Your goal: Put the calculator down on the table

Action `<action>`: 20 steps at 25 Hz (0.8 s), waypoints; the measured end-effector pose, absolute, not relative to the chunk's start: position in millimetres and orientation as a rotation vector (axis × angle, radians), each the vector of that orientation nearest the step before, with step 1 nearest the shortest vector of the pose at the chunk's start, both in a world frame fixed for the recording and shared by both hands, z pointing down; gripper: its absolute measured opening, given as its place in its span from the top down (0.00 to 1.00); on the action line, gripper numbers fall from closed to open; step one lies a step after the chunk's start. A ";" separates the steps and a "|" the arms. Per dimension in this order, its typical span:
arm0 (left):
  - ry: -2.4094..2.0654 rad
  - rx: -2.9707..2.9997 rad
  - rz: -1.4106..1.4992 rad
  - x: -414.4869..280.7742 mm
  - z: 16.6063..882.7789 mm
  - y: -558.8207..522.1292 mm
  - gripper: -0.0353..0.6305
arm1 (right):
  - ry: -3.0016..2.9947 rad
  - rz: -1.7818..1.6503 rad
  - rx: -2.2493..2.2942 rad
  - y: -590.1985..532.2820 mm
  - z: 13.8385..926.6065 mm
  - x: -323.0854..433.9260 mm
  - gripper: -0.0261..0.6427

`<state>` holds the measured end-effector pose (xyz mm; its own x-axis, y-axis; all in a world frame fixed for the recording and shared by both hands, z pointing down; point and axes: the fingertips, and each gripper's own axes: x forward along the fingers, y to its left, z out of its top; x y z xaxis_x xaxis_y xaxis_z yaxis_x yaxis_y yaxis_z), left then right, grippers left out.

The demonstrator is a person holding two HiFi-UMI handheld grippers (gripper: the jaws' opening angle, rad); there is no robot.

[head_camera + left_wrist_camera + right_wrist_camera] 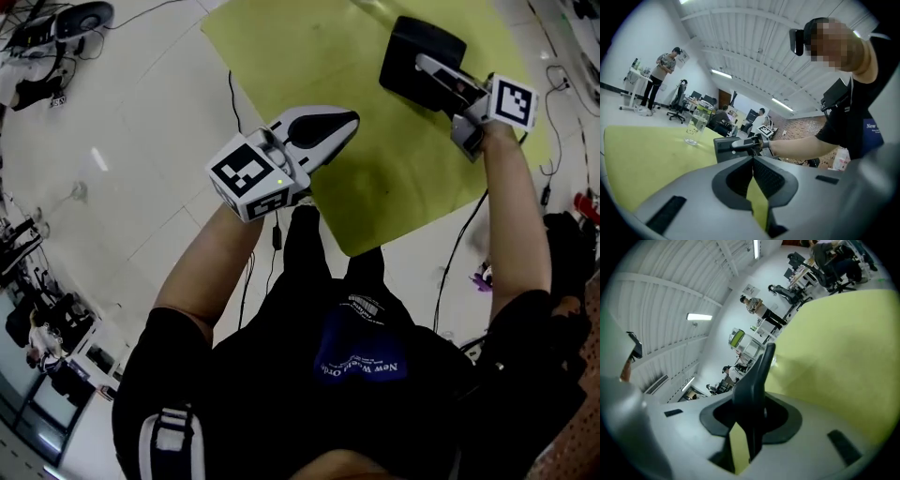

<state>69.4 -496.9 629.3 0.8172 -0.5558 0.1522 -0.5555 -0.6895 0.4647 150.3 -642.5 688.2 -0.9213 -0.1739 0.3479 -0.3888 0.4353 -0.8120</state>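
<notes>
Calculator: dark flat slab [417, 54], clamped in the right tongs [427, 67]. In the right gripper view it runs edge-on out from between the jaws, tilted.
Calculator position: it projects ahead of the right tongs, over the far part of the surface [309, 56]. Whether it touches the surface cannot be determined.
Right tongs: jaws narrow, pressed on both faces of the calculator. The marker cube [513, 101] sits at the rear, by the hand.
Left tongs: [349, 122] jaws closed tip to tip, nothing between them. They are over the near edge of the surface, well apart from the calculator, which lies beyond their tips toward the right tongs' side.
Surface: yellow-green, bare beneath both tongs.
Glass: clear tumbler [695, 124], upright on the surface. In the left gripper view it stands beyond the left tongs' tips, on the side of the calculator away from the right tongs.
Floor: pale [122, 141], below and behind the left tongs.
</notes>
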 end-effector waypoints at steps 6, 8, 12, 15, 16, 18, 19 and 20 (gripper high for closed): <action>-0.786 2.565 -0.062 92.1 638.7 -483.2 0.94 | -2.479 1.429 0.475 -643.9 694.6 148.8 0.80; -0.771 2.577 -0.100 98.4 634.3 -481.8 0.94 | -2.417 1.296 0.551 -648.2 703.0 156.1 0.79; -0.747 2.576 -0.127 93.9 622.1 -488.6 0.94 | -2.214 1.029 0.785 -669.2 713.5 173.3 0.66; -0.742 2.565 -0.123 91.7 621.5 -487.5 0.94 | -2.206 0.886 0.819 -676.3 707.6 168.5 0.58; -0.739 2.566 -0.122 94.4 622.6 -481.9 0.94 | -2.189 0.828 0.852 -674.7 709.0 173.4 0.52; -0.732 2.572 -0.120 102.0 626.0 -467.8 0.94 | -2.150 0.723 0.920 -667.6 714.9 187.6 0.44; -0.730 2.573 -0.121 105.4 627.3 -462.4 0.94 | -2.135 0.679 0.951 -664.6 717.5 194.7 0.40; -0.730 2.572 -0.123 107.8 628.1 -459.2 0.94 | -2.121 0.633 0.981 -663.3 718.8 201.5 0.39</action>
<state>107.8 -459.2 628.1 0.8550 -0.5171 0.0388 -0.4761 -0.7530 0.4543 201.5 -663.3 718.8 -0.4637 -0.4490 0.7638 -0.7944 0.5925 -0.1340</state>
